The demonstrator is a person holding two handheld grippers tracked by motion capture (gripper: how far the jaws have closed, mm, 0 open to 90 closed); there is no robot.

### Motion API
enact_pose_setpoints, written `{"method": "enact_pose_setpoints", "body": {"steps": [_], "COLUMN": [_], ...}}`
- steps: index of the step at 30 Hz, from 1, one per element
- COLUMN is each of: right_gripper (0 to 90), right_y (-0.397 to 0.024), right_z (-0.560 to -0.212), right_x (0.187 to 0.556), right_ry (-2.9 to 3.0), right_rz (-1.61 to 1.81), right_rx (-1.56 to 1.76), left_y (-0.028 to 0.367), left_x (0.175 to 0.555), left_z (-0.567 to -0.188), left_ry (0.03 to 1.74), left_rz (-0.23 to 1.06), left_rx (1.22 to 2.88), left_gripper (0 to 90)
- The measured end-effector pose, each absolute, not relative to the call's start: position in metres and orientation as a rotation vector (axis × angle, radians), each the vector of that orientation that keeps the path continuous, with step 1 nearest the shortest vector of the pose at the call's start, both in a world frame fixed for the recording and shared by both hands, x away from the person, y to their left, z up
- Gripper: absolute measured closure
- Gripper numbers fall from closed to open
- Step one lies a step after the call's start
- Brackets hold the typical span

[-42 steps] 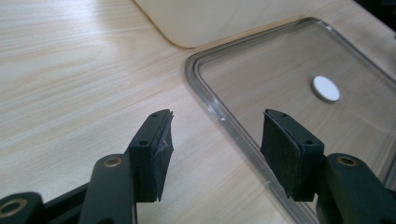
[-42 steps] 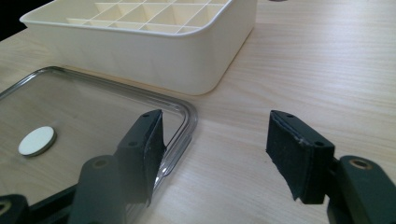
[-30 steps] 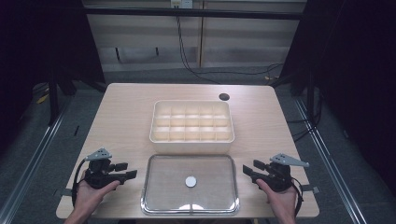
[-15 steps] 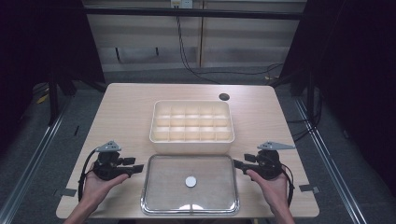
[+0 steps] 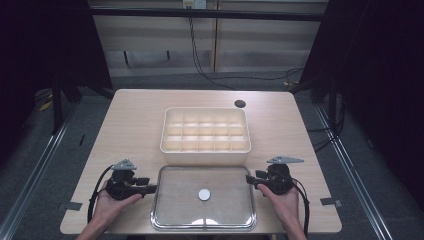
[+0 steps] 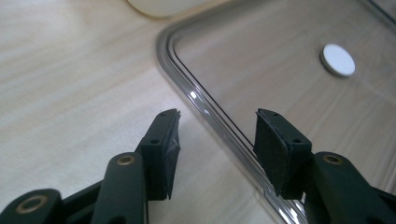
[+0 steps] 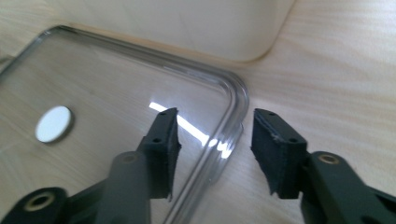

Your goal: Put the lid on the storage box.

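On the tabletop (image 5: pixel 130 130) the clear lid (image 5: pixel 204 197) lies flat just in front of the compartment box (image 5: pixel 205 130). It looks light, stiff and slick. My left tool (image 5: pixel 151 188) and right tool (image 5: pixel 250 180) have been closing, still spread astride its raised rim, the best hold.

Black gripper (image 6: pixel 212 140) jaws, brass-coloured rivets, ribbed pads
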State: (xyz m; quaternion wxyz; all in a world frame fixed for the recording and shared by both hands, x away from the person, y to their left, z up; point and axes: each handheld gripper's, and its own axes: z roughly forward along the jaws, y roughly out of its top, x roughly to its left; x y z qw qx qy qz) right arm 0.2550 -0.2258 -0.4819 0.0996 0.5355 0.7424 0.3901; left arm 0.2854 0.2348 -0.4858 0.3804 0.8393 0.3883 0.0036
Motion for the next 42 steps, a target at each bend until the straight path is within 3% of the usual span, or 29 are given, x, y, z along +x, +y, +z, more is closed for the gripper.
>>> {"method": "enact_pose_setpoints", "body": {"steps": [26,42], "right_gripper": [53.0,55.0], "right_y": [-0.210,-0.233], "right_z": [-0.497,-0.506], "right_x": [0.254,0.256], "right_ry": [2.211,2.071], "right_rz": [1.036,1.356], "right_rx": [1.573,1.892], "left_y": [0.213,0.212], "left_x": [0.280,0.279], "left_z": [-0.492,-0.492], "left_ry": [0.927,0.936], "left_rz": [0.010,0.023], "left_rx": [2.200,2.204], "left_gripper": [52.8,53.0]}}
